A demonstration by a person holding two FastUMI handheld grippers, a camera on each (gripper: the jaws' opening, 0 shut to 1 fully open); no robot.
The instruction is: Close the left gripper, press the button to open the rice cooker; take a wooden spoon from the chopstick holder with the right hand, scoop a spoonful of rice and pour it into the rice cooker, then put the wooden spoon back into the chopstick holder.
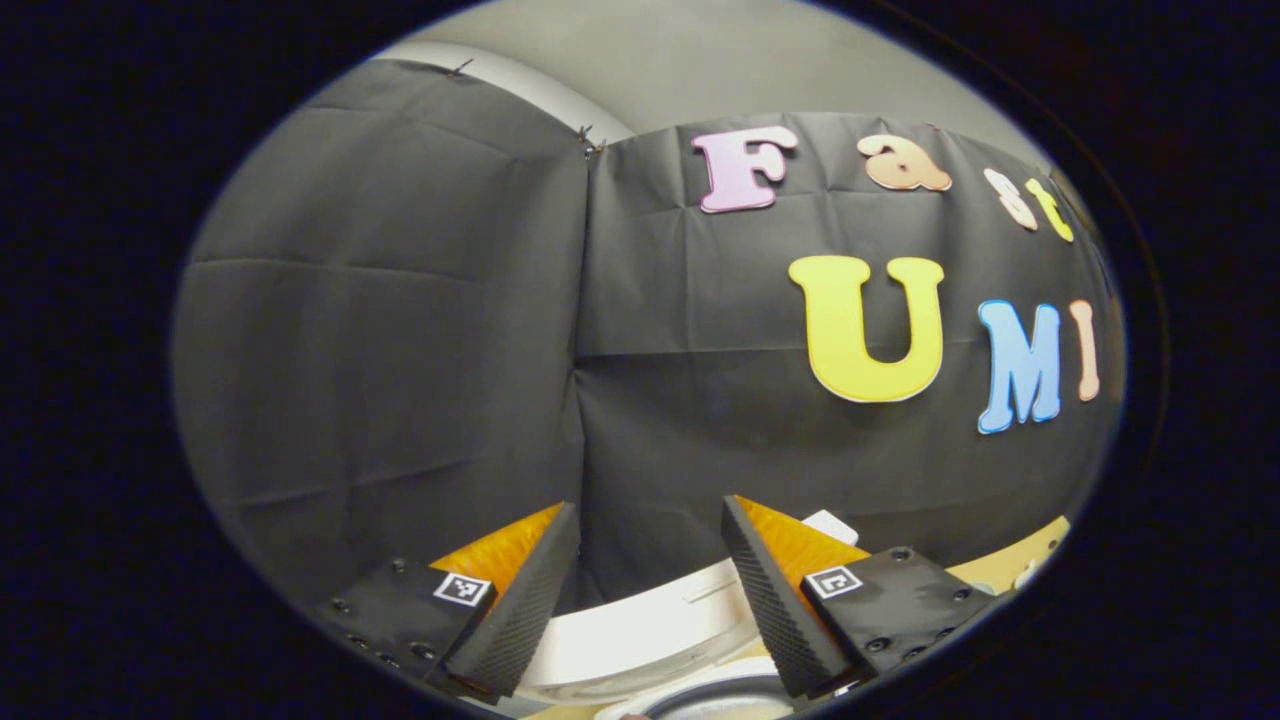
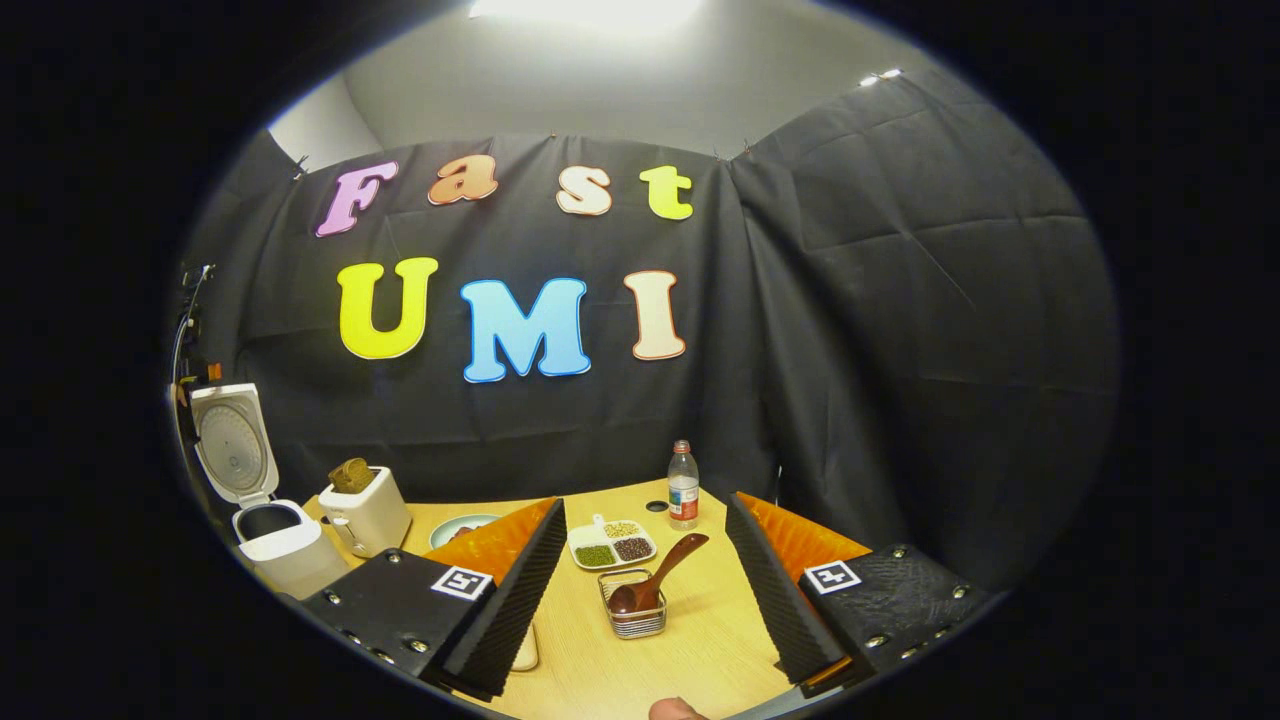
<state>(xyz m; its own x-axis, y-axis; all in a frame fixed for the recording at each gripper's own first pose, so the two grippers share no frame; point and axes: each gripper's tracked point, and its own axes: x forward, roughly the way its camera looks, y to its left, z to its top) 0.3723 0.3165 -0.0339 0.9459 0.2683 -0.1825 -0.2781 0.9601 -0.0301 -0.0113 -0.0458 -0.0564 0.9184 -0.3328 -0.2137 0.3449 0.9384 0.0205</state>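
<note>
In the right gripper view the white rice cooker [image 2: 272, 545] stands at the table's far left with its lid [image 2: 232, 447] raised and the dark pot showing. A dark wooden spoon [image 2: 662, 572] leans in a small wire chopstick holder [image 2: 634, 612] just ahead, between the fingers of my right gripper [image 2: 645, 503], which is open and holds nothing. A white divided dish [image 2: 612, 543] of grains lies behind the holder. In the left gripper view my left gripper [image 1: 650, 505] is open above a white curved part of the cooker [image 1: 640, 630], facing the cloth wall.
A cream toaster [image 2: 367, 512] with bread in it stands right of the cooker, with a pale plate [image 2: 462, 527] beside it. A water bottle [image 2: 683, 487] stands at the back of the wooden table [image 2: 700, 640]. A fingertip [image 2: 675, 709] shows at the bottom edge.
</note>
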